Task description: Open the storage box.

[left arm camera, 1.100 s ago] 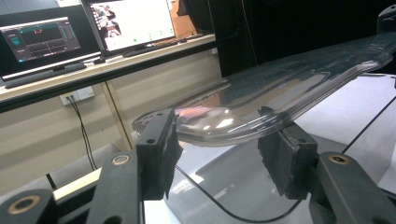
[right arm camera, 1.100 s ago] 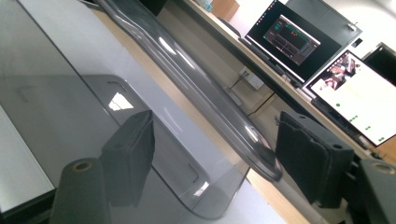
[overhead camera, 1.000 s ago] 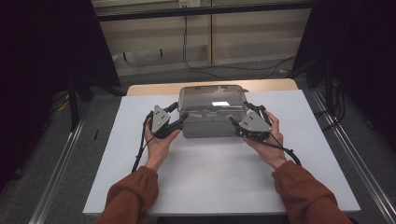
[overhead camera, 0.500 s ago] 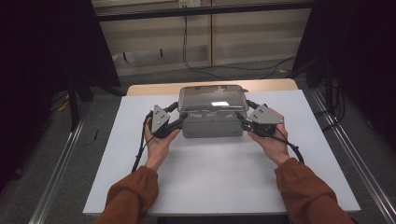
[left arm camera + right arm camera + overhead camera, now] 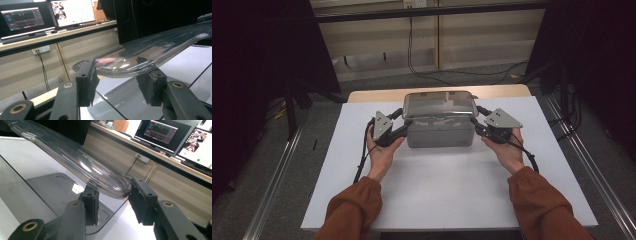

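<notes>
1. Both claws sit at the ends of a grey box (image 5: 439,131): we hold the left gripper (image 5: 404,122) at its left end and the right gripper (image 5: 475,121) at its right end.
2. Our left gripper view shows its two black jaws straddling the rounded edge of the box's clear lid (image 5: 150,53), pads close against it; whether they press we cannot tell.
3. Our right gripper view shows the same at the other end: the lid's rim lies between the jaws, which have just been closing, and a firm pinch cannot be read.
4. From the high view we see the whole box on a white table (image 5: 447,185), near its far edge, lid on top.
5. Only the gripper views show computer screens (image 5: 47,15) on a desk behind.
6. Nothing inside the box can be made out through the lid.
</notes>
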### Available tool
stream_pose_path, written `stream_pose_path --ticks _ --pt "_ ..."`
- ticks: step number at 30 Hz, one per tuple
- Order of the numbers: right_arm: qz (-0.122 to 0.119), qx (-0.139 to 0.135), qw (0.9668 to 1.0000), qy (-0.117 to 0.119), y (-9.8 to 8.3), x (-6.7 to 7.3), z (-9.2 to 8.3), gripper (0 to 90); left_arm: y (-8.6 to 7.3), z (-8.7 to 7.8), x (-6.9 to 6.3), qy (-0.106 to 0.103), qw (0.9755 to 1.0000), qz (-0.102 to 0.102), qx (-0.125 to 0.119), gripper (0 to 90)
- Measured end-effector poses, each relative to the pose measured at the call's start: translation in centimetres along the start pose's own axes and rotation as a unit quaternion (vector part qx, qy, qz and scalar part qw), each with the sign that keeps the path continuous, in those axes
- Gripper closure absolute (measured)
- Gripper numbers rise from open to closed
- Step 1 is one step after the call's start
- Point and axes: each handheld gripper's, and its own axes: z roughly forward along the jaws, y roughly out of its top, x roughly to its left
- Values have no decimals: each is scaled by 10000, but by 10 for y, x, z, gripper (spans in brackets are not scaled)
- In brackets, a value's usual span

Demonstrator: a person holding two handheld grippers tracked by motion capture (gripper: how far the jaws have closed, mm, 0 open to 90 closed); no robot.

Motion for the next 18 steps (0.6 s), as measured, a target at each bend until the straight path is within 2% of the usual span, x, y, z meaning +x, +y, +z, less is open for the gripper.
stream_pose_path --ticks 10,18 --pt "-66 -128 9999 -27 2 -3 1 608 6 2 2 51 10000 43 -58 526" --pt "69 -277 9996 -39 8 -8 2 633 15 7 5 104 9999 36 -119 527"
